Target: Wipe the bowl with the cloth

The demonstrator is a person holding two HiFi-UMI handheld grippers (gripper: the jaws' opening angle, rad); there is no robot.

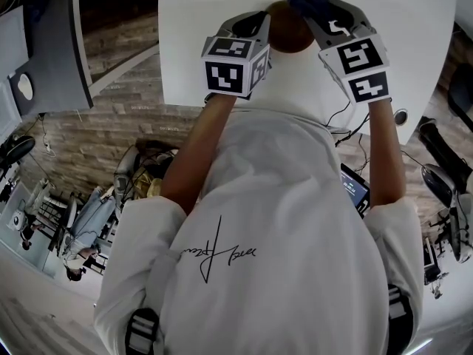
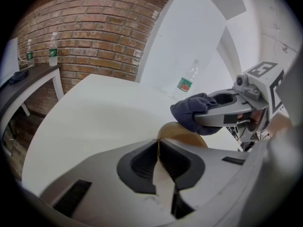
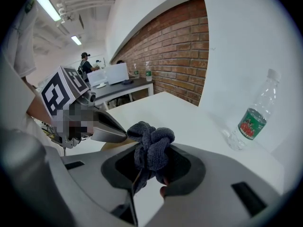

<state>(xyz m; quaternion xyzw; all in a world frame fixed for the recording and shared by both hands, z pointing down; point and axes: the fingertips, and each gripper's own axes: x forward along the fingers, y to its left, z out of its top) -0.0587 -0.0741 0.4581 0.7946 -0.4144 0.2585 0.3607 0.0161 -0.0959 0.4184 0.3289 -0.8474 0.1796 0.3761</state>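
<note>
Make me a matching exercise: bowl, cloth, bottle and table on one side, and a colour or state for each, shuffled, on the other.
1 bowl
2 cloth
3 bottle
4 table

A clear plastic, green label
B rim pinched in the left gripper
C white
D bunched in the right gripper

Pairs: 1-B, 2-D, 3-A, 4-C

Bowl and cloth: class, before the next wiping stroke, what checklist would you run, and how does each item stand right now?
1. Hold on the bowl: left gripper shut on its rim, ok.
2. Hold on the cloth: right gripper shut on it, bunched between the jaws, ok.
3. Cloth at the bowl: right by the rim, ok.
4. Cloth pressing on the bowl's surface: cannot tell.
5. Bottle out of the way: upright, apart from both grippers, ok.
6. Bowl resting on the table: cannot tell.
</note>
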